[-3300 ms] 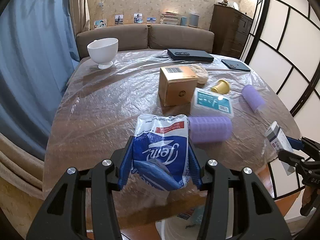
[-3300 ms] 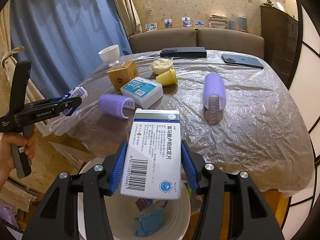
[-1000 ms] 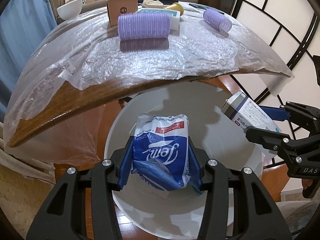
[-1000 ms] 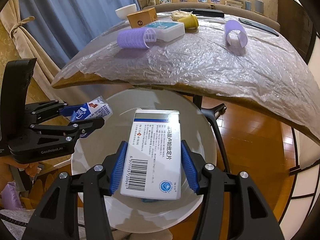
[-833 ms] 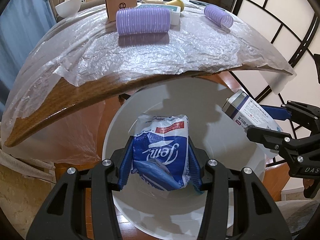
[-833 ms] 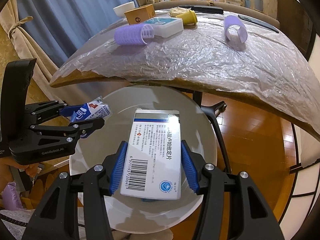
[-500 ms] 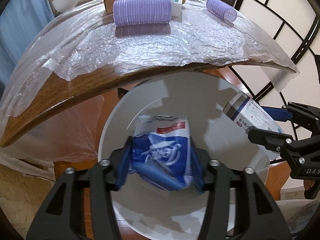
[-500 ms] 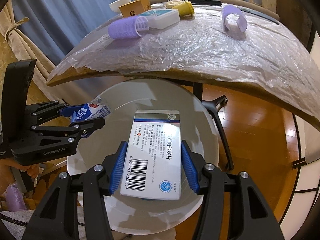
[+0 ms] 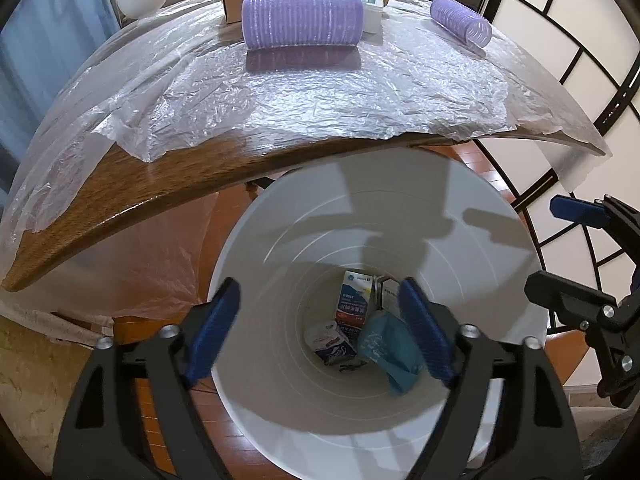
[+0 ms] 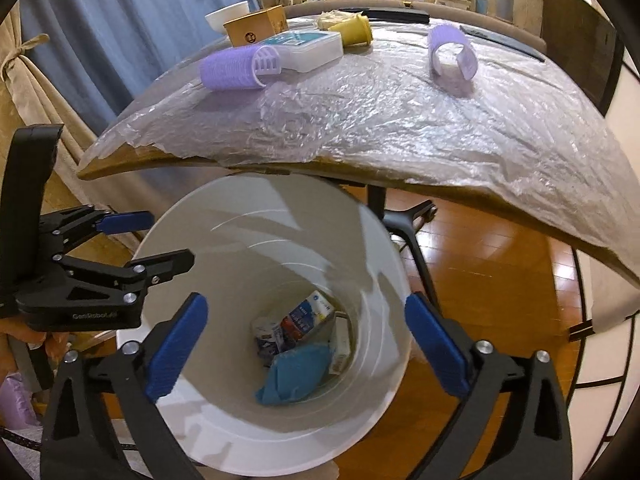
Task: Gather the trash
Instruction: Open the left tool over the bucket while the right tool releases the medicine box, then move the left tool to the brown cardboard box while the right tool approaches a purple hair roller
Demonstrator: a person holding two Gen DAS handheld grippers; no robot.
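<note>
A white bin stands on the floor under the table's edge. At its bottom lie the blue-and-white tissue pack, the white medicine box, a blue-and-red carton and a teal wrapper. My left gripper hangs over the bin's mouth, its jaws opening with nothing between them. My right gripper is over the same bin, jaws also opening and empty.
The wooden table wears a crinkled plastic sheet. On it lie two purple hair rollers, a cardboard box, a white case, a yellow cup and a white bowl. The table leg stands behind the bin.
Both grippers went from shut to open. The tissue pack fell from the left one and the medicine box from the right one into the bin.
</note>
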